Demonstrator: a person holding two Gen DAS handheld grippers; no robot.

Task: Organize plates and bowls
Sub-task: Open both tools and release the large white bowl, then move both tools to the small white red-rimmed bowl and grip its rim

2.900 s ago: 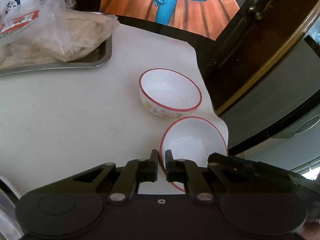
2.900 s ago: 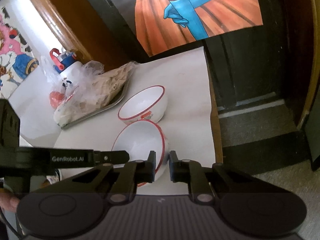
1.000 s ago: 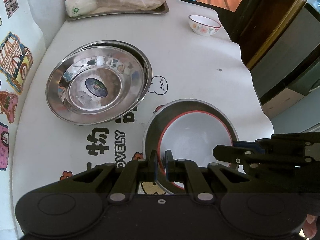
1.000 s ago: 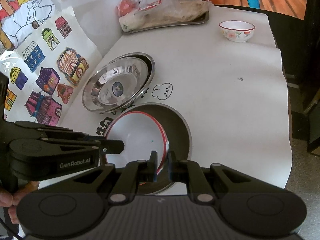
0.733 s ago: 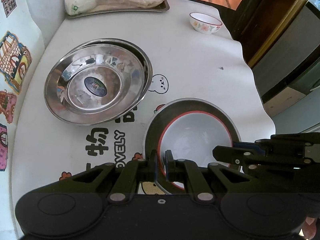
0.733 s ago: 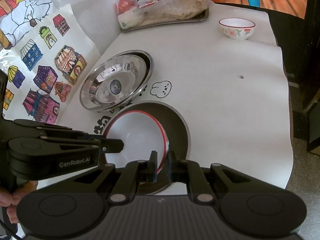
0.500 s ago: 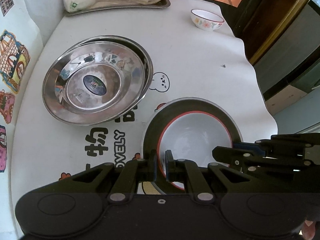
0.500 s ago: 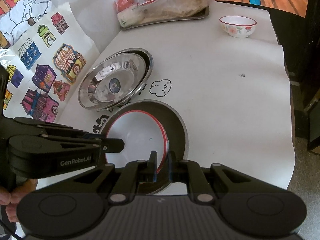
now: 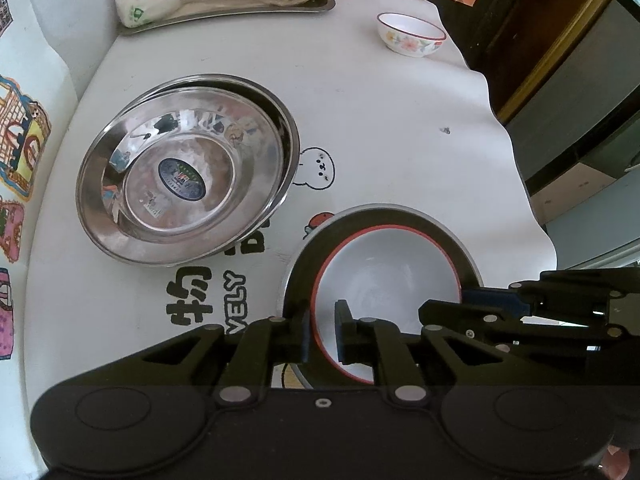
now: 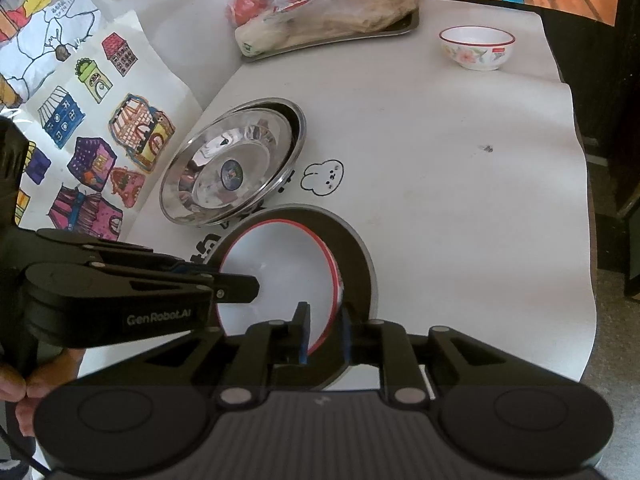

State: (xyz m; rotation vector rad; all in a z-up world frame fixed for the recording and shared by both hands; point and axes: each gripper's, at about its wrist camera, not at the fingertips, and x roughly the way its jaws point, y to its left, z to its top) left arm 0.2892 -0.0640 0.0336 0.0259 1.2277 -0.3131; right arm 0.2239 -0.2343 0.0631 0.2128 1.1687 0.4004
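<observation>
the large white ceramic bowl with a red rim [image 9: 384, 276] sits inside a dark, shallow round metal plate [image 9: 308, 256] at the near edge of the white table with cartoon print [image 9: 400, 128], apparently set there so the crockery nests on one spot. the left gripper [image 9: 322, 334] straddles the bowl's near-left rim and the right gripper [image 10: 325, 330] its near-right rim; a hold on two sides likely kept the wide bowl level. both pairs of jaws are opening now, the rim between the fingers with a gap showing, so the bowl seems released onto the plate. two shiny steel dishes stacked together [image 9: 188, 168] lie just beside it to the left. a small white floral bowl with a red rim [image 10: 476, 46] stands well apart at the far corner, probably next to be gathered. a steel tray of bagged food [image 10: 332, 20] rests at the far edge.
</observation>
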